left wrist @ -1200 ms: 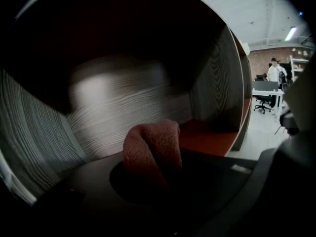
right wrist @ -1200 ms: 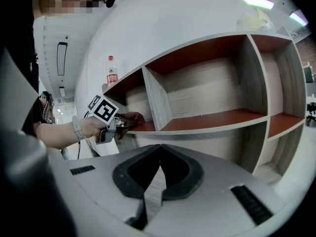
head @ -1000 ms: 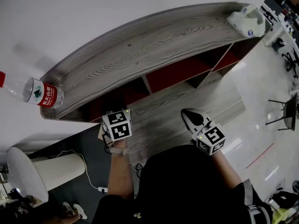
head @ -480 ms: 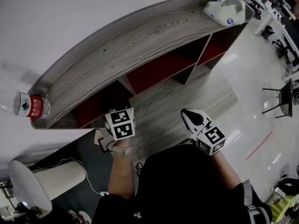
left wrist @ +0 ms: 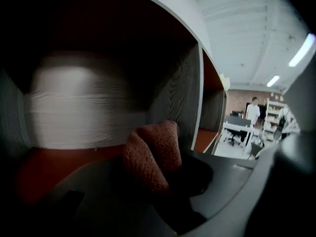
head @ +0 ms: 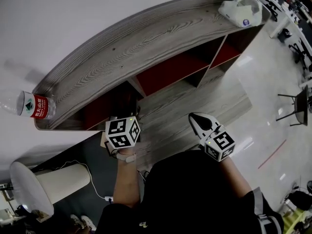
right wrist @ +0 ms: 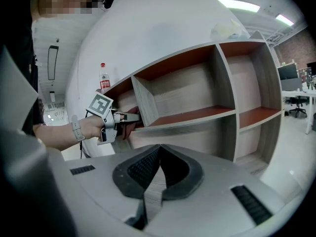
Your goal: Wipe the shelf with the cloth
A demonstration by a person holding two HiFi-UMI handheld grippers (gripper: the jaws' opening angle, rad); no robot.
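The left gripper [right wrist: 127,118] reaches into the leftmost upper compartment of the shelf [head: 146,48], a grey wood-grain unit with red boards inside. In the left gripper view its fingers are clamped on the cloth [left wrist: 150,154], a rust-red, nubbly piece folded into a thick wad. The wad stands up from between the pads at the middle of the frame and leans a little to the right. Behind it sit the blurred pale back panel and, at lower left, the red floor of the compartment. Whether the cloth touches any board cannot be told.

In the right gripper view the cloth shows as a small red patch at the left jaws, just left of the upright divider at centre left of the frame. In the head view the left gripper's marker cube sits at lower centre-left, with its jaws lost in the dark under the top board.

The right gripper [right wrist: 159,154] hangs well apart from the shelf, at centre right of the head view. Its fingers are pressed together with nothing between them.

A water bottle [head: 29,105] lies at the left end of the top board and a white bundle [head: 241,9] at the upper right end
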